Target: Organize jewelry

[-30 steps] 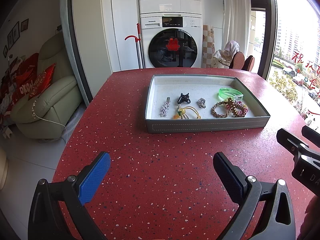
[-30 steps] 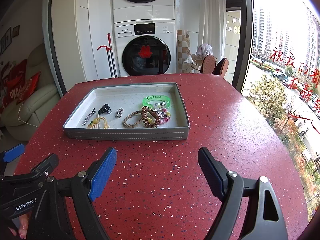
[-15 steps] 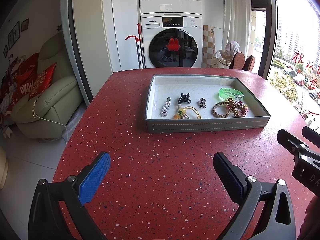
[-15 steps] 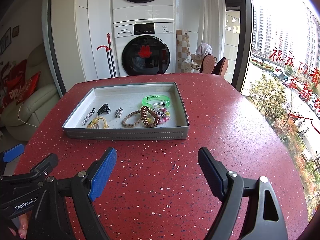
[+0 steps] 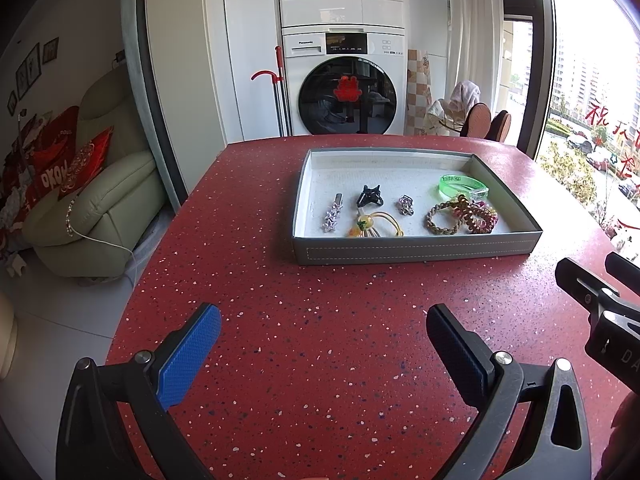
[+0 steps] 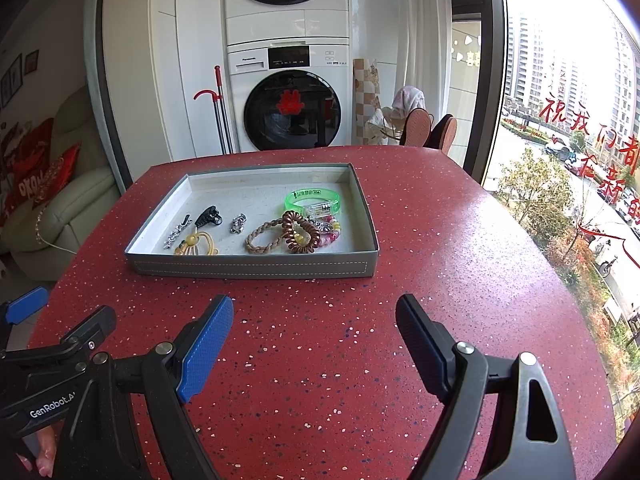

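No change from earlier frames: my left gripper and right gripper stay wide, empty, above red table. Tray ahead holds, left to right: silver clip, yellow tie, braided bracelet, green bangle.

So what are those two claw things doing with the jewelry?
Nothing yet. A person holds the left gripper and the right gripper, both open and empty, above the red table. The tray sits ahead of them, with the green bracelet, hair ties and clips lying untouched inside.
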